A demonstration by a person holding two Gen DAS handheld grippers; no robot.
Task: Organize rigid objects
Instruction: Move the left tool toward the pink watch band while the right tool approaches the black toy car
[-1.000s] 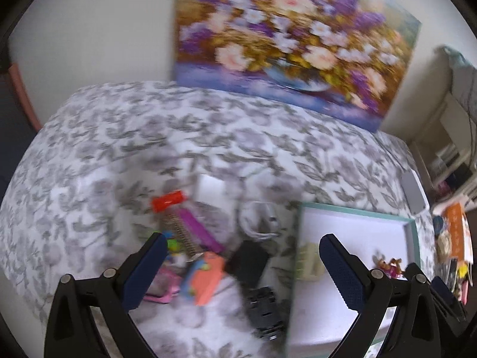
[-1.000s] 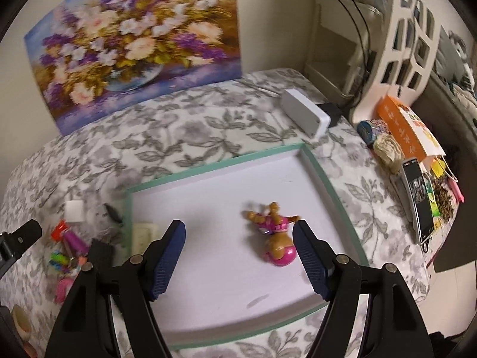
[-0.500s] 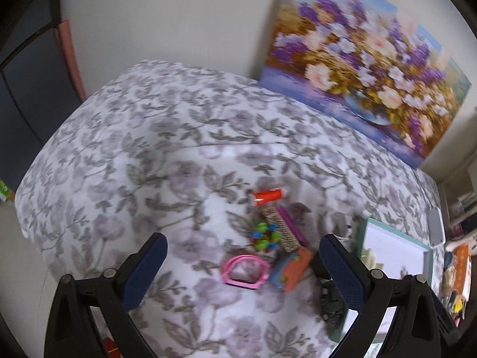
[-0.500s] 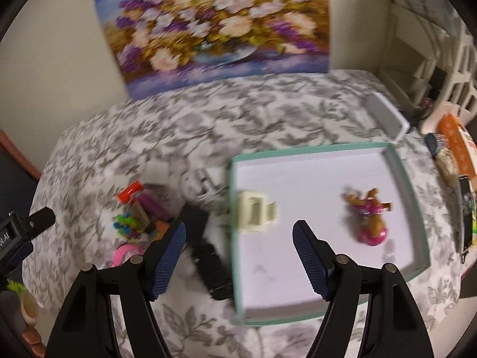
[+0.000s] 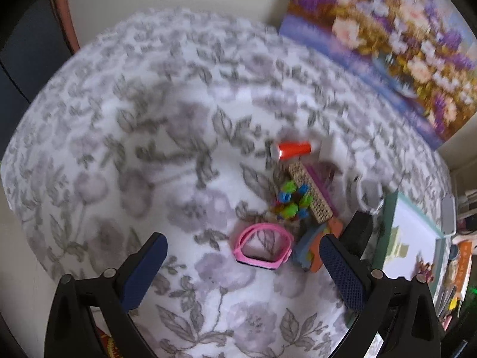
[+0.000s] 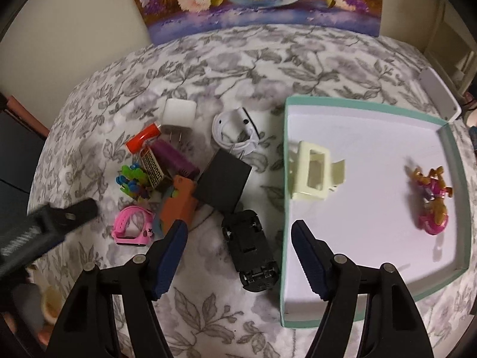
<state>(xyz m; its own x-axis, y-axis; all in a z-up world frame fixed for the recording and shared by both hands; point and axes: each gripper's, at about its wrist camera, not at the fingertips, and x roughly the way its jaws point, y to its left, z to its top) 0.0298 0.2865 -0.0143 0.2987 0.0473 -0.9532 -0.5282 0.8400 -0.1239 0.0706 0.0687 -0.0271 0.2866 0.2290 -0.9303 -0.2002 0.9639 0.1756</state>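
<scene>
We count two chargers — one white (image 6: 178, 113), one black (image 6: 223, 185) — one toy car (image 6: 252, 253), one pink watch (image 6: 132, 229), two toys in the tray (image 6: 369, 103).

tray (image 6: 453, 161): I see a teal-rimmed white box lid, flat on the bedspread, right side
hair clip (image 6: 313, 176): cream, inside tray at its left wall
toy figure (image 6: 432, 205): pink/brown, on its side, tray's right part
toy car (image 6: 252, 253): black, upside down, just left of tray
black adapter (image 6: 222, 185): prongs up, beside car
white charger (image 6: 179, 116): far side of pile
pink watch (image 6: 132, 229): near edge of pile
orange cylinder (image 5: 292, 150): lying flat
</scene>
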